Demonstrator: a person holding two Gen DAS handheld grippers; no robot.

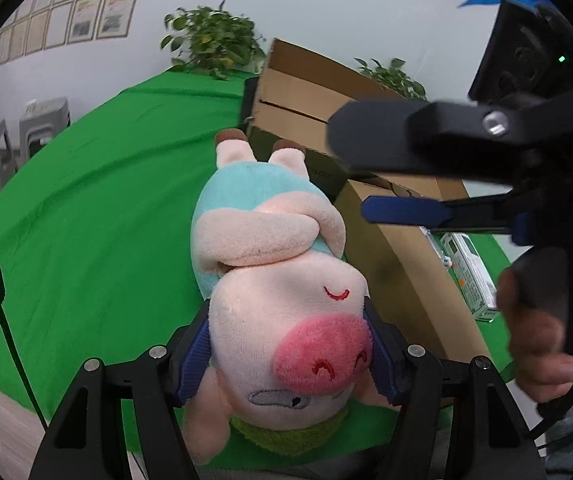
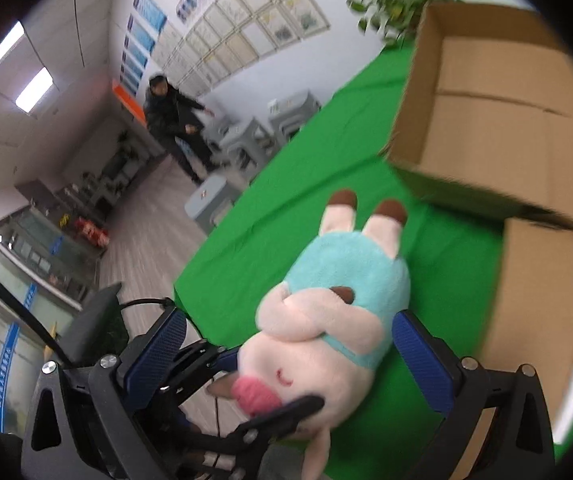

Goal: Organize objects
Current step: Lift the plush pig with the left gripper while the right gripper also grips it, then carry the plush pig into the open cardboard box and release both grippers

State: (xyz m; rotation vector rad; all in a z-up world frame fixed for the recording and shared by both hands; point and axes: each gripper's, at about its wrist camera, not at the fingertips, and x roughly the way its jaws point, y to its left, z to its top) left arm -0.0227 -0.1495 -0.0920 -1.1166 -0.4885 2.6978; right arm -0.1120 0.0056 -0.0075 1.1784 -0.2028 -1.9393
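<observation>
A plush pig (image 1: 282,280) in a light blue outfit hangs upside down over the green table (image 1: 86,208). My left gripper (image 1: 290,352) is shut on the pig's head, blue pads pressed on both sides. The pig also shows in the right wrist view (image 2: 338,312). My right gripper (image 2: 290,352) is open, its blue fingers (image 2: 418,356) standing wide on either side of the pig's body. In the left wrist view the right gripper (image 1: 386,176) reaches in from the right, above the pig.
An open cardboard box (image 1: 306,100) stands behind the pig, also in the right wrist view (image 2: 498,100). A small white and green carton (image 1: 470,276) lies at the right. Plants (image 1: 214,40) stand at the table's far edge. A person (image 2: 174,120) stands far off.
</observation>
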